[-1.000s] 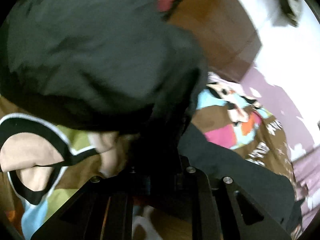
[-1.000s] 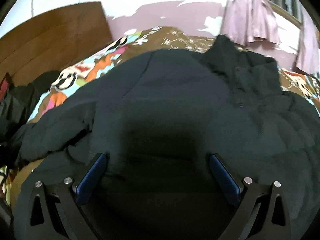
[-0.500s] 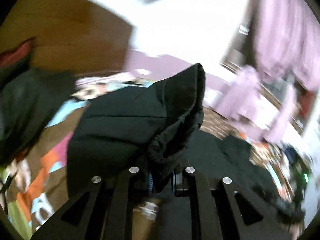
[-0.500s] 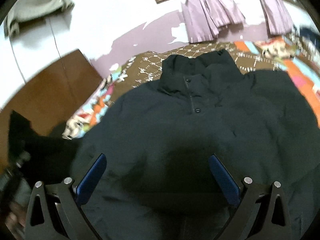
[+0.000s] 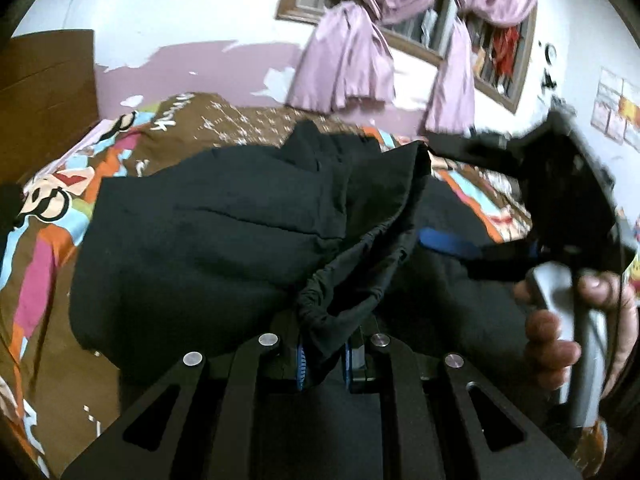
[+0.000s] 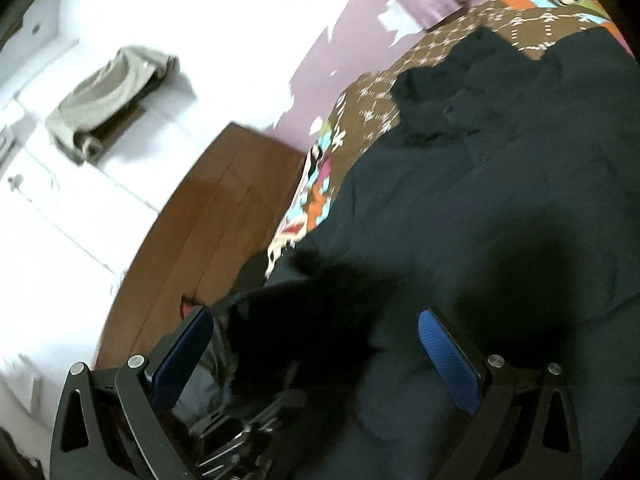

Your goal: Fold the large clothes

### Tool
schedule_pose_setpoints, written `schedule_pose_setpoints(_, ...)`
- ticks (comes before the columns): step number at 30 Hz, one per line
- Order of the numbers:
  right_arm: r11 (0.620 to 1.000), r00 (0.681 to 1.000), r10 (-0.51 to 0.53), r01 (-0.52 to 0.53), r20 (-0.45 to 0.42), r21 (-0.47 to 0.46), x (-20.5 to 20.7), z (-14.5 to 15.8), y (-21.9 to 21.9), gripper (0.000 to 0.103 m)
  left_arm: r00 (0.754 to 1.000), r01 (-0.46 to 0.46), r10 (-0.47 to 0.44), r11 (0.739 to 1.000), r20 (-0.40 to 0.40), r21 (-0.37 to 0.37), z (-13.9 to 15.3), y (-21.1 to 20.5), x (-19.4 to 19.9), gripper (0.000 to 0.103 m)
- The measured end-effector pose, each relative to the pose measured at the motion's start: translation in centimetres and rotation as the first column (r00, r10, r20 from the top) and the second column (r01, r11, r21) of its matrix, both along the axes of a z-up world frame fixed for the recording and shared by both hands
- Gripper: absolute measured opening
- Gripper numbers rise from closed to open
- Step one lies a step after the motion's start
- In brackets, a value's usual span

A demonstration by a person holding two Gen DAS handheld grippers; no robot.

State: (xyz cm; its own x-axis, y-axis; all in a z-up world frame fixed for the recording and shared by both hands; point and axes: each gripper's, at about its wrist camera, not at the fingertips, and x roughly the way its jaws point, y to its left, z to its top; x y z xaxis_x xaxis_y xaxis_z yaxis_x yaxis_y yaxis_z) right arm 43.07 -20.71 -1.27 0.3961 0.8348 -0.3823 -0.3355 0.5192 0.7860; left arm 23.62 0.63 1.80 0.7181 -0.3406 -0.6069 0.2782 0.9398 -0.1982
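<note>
Where bedspread (image 5: 48, 240) shows, jacket (image 5: 200, 240) edge beside it.

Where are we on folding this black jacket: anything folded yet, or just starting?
Early. Done: the jacket lies spread, collar away, on the patterned bedspread. In hand: the left gripper is shut on a gathered cuff, holding that sleeve up over the body. The right gripper is open, holding nothing. Left: lay this sleeve across, fold the other side, then fold the body; no finished fold shows.
</note>
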Motion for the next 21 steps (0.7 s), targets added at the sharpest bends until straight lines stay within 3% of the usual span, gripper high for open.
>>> schedule_pose_setpoints(2,1.0,1.0,0.004,-0.004,-0.002,-0.006,-0.2,0.0,0.4,0.099,1.0,0.023,-0.023,0.999,-0.018,0.022,-0.5,-0.7,0.0,0.011)
schedule_pose_setpoints(5,0.999,0.999,0.0,-0.001,-0.038,-0.042,0.3,-0.5,0.7,0.068,0.998,0.048,-0.047,0.998,-0.037,0.037,-1.0,-1.1,0.1,0.011)
schedule_pose_setpoints(7,0.999,0.998,0.007,-0.01,-0.067,-0.049,0.4,-1.1,0.8,0.036,0.998,0.059,-0.057,0.997,-0.041,0.04,-1.6,-1.5,0.1,0.011)
schedule_pose_setpoints(8,0.999,0.997,0.002,-0.007,-0.078,-0.054,0.3,-1.3,0.6,0.03,0.997,0.063,-0.061,0.997,-0.043,0.044,-1.8,-1.7,0.2,0.011)
schedule_pose_setpoints(11,0.995,0.996,0.012,-0.021,-0.088,-0.094,0.3,-1.7,0.6,0.024,0.997,0.063,-0.06,0.996,-0.057,0.063,-2.5,-1.7,0.7,0.011)
schedule_pose_setpoints(13,0.99,0.997,0.014,-0.025,-0.076,-0.138,0.3,-1.6,0.7,0.011,0.996,0.053,-0.048,0.996,-0.078,0.072,-3.1,-1.6,1.2,0.011)
schedule_pose_setpoints(16,0.984,0.999,0.004,-0.01,-0.038,-0.176,0.5,-0.8,0.5,0.008,0.995,0.042,-0.035,0.996,-0.09,0.075,-3.5,-1.7,1.6,0.016)
schedule_pose_setpoints(19,0.978,0.999,-0.031,0.034,0.018,-0.205,0.7,0.5,-0.4,0.007,0.996,0.059,-0.054,0.996,-0.066,0.068,-3.2,-1.7,1.4,0.027)
schedule_pose_setpoints(21,0.968,0.993,-0.075,0.094,0.089,-0.235,1.2,2.3,-1.7,0.007,0.996,0.084,-0.083,0.996,-0.041,0.033,-2.6,-1.6,1.2,0.04)
